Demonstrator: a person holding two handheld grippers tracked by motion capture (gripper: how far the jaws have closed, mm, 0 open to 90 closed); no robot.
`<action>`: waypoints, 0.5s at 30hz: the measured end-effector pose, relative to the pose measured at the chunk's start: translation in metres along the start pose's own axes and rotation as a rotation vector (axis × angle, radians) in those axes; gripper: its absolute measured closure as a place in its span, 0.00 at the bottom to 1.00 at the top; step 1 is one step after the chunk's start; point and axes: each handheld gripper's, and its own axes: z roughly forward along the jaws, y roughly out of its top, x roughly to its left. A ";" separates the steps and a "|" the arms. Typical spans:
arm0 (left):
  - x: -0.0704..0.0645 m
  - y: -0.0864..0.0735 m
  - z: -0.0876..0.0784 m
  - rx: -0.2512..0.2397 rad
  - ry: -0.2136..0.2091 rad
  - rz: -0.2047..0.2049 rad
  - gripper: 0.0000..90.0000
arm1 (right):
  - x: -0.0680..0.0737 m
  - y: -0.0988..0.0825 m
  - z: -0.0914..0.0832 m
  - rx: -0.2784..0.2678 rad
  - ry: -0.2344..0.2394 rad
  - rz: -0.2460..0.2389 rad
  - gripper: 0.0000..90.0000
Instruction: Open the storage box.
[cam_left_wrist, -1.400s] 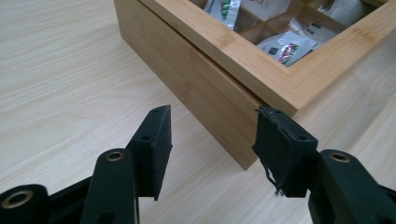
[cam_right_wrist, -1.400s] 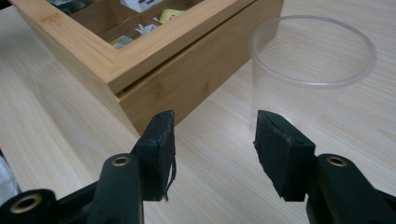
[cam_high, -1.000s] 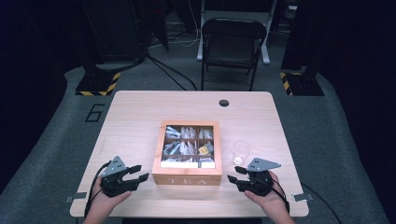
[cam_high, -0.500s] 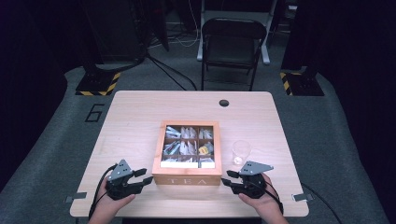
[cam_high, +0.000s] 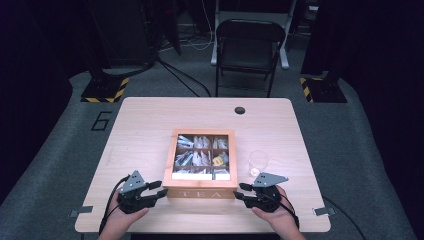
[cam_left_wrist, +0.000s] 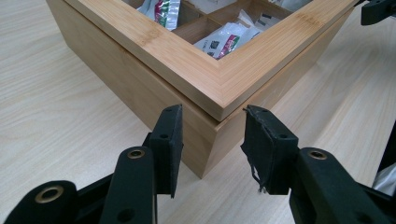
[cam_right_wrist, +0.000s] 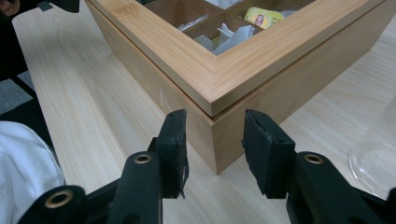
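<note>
Each claw, left (cam_left_wrist: 212, 140) and right (cam_right_wrist: 212, 140), stands spread astride a near corner of the tea box (cam_high: 202, 187).

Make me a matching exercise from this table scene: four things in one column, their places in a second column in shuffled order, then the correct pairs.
Things:
1. square wooden tea box with a glass-windowed lid
2. clear drinking glass
3. left gripper
4. round black hole in the tabletop

Places:
A. at the box's near left corner
B. near the table's far edge
C. in the middle of the table
D. just right of the box

Pairs: 1-C, 2-D, 3-A, 4-B
</note>
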 end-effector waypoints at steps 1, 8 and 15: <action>0.000 0.000 0.001 -0.002 -0.002 -0.005 0.64 | 0.000 0.000 0.001 -0.001 -0.001 -0.003 0.66; -0.002 0.002 0.005 -0.012 0.004 -0.009 0.63 | 0.001 0.003 0.004 0.004 -0.009 -0.017 0.63; -0.003 0.006 0.008 0.016 -0.001 -0.003 0.61 | 0.003 0.008 0.008 0.007 -0.006 -0.024 0.61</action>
